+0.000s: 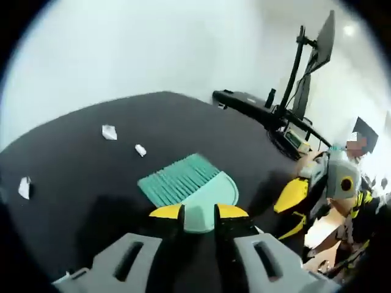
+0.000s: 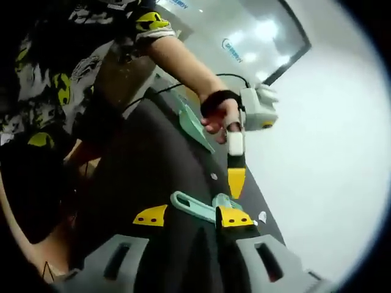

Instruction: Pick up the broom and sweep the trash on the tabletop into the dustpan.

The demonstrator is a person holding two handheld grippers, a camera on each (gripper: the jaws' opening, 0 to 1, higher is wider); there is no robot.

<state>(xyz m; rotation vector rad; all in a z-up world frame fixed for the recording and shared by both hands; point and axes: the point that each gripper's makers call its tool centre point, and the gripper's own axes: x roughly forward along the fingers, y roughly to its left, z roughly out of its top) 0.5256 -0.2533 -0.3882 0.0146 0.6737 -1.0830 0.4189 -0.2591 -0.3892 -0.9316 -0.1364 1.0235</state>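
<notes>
On the tabletop: black, matte, flat and wide; it carries everything.
Broom: teal plastic, held at its head between the left gripper jaws, closed on it; bristles soft and springy, body stiff, light by my judgement; better held by the handle.
Dustpan: teal, thin, rigid.
Right gripper: jaws parted around a teal handle; contact unclear.
Paper scraps: white, crumpled, featherlight, scattered beyond the bristles.

The grippers have grey bodies with yellow tips. The person's shirt is black with yellow and grey shapes. A black strap, maybe a wristband, wraps the hand.
</notes>
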